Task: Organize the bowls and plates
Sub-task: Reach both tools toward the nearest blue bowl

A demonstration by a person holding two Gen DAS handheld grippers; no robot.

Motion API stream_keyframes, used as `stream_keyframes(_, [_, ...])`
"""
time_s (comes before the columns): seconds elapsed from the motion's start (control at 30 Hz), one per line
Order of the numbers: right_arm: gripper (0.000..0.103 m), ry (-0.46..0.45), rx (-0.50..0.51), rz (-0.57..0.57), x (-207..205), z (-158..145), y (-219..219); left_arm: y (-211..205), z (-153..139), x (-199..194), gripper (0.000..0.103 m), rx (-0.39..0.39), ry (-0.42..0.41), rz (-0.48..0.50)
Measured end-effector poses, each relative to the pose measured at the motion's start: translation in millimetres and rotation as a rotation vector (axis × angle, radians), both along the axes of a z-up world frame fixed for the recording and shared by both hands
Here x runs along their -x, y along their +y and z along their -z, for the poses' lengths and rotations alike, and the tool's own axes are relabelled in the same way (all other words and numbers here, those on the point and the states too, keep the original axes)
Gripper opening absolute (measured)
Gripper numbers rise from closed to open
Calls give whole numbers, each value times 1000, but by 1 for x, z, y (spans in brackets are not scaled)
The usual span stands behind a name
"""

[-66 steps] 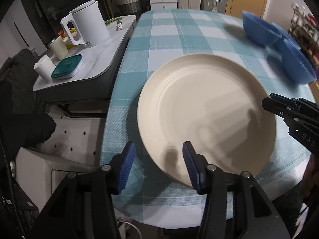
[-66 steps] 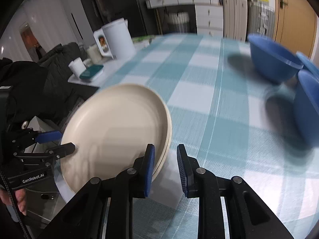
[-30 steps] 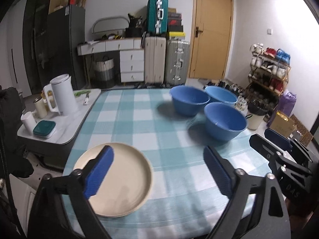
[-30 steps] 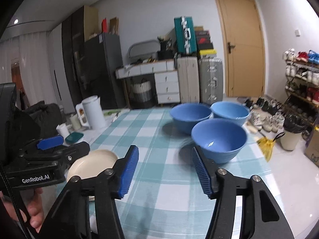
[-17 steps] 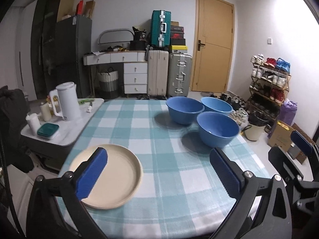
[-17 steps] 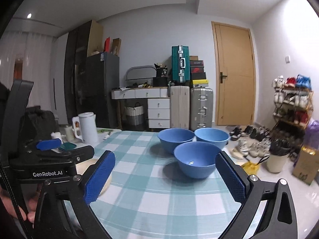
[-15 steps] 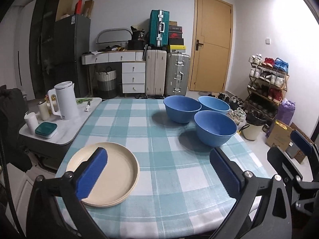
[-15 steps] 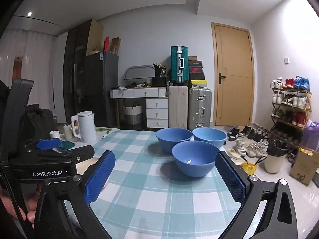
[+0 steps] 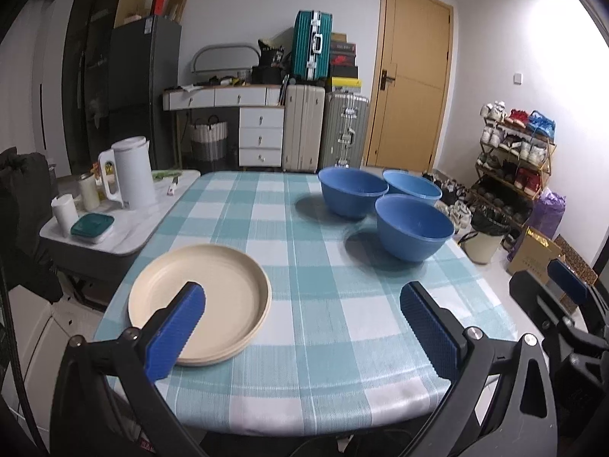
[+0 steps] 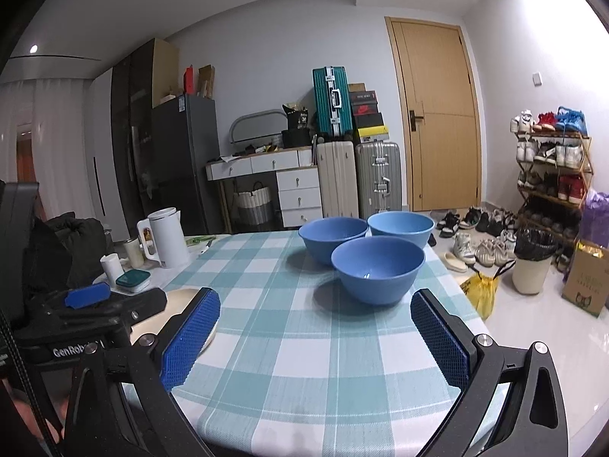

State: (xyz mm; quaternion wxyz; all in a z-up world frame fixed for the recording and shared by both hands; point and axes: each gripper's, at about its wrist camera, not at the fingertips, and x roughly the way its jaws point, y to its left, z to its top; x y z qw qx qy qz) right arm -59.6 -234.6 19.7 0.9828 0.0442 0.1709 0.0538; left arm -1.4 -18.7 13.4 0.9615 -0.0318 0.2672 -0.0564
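Observation:
A stack of cream plates (image 9: pixel 213 289) lies flat at the near left of the teal checked table (image 9: pixel 304 346). Three blue bowls stand apart at the far right: one in front (image 9: pixel 413 226), two behind (image 9: pixel 352 190) (image 9: pixel 412 189). My left gripper (image 9: pixel 300 299) hovers over the near edge, open wide and empty, its left finger in front of the plates. My right gripper (image 10: pixel 312 304) is also open wide and empty, facing the front bowl (image 10: pixel 377 268). In the right wrist view the plates (image 10: pixel 179 299) are mostly hidden behind the left gripper (image 10: pixel 87 304).
A low side table (image 9: pixel 152 221) at the left carries a white kettle (image 9: pixel 131 173), cups and a green-lidded box (image 9: pixel 91 224). On the floor to the right are a bin (image 10: pixel 531 259), a yellow bag, a shoe rack (image 10: pixel 552 160) and loose shoes.
Both grippers were at the plates' rim, jaws narrow. They have since pulled back from the table and opened wide, and the plates now lie free on the cloth.

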Motion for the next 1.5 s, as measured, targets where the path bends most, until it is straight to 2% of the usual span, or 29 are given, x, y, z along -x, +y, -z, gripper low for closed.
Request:
stream_keyframes(0.17, [102,23,-8,12,-1,5,-1,-4,8,-1,103,-12,31,10])
stream_keyframes(0.43, [102,90,-79,31,-15,18,-14,-15,17,-1,103,-44,52,43])
stream_keyframes(0.67, [102,144,-137,57,-26,33,-29,-15,29,-13,103,-26,107,32])
stream_keyframes(0.83, [102,186,-170,71,-39,48,-39,-26,40,-19,103,-35,131,63])
stream_keyframes(1.23, [102,289,-249,114,-88,83,-76,-59,68,-59,103,-50,214,144])
stream_keyframes(1.5, [102,284,-247,155,-136,74,-103,-78,85,-101,103,-26,207,191])
